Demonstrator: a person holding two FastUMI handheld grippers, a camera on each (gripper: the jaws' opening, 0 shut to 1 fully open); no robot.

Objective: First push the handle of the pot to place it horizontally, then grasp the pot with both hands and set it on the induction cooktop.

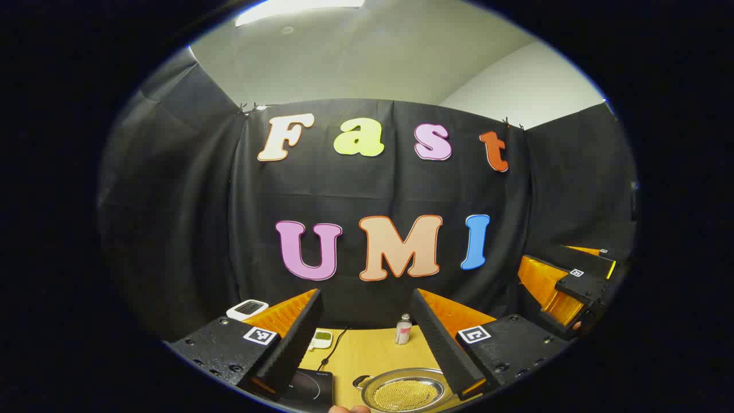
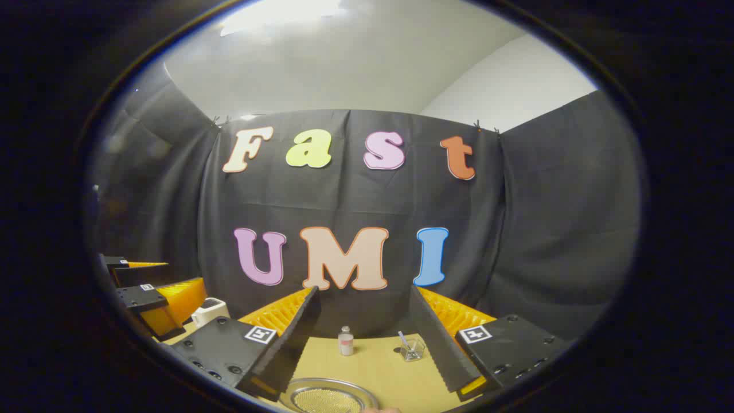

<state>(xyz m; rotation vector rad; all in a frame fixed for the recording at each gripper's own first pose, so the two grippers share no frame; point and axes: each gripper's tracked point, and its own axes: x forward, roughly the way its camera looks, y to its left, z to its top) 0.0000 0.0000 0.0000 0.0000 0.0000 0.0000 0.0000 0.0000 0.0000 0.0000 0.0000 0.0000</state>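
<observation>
A steel pot [image 1: 405,393] with a golden, grainy inside sits on the wooden table [image 1: 367,353], low in the left gripper view; a small loop handle [image 1: 360,381] sticks out on its left. A black induction cooktop [image 1: 309,390] lies just left of the pot. My left gripper [image 1: 367,298] hangs above them, open and empty. My right gripper [image 2: 364,292] is open too, with the pot [image 2: 328,397] below and between its fingers. Each gripper shows in the other's view, the right gripper [image 1: 567,284] at the right edge, the left gripper [image 2: 150,298] at the left edge.
A small bottle [image 1: 403,330] stands at the back of the table, with a glass cup [image 2: 412,349] holding a spoon to its right. A white device [image 1: 247,308], a small white dish [image 1: 322,339] and a black cable [image 1: 335,347] lie back left. A fingertip [image 1: 350,409] shows by the cooktop.
</observation>
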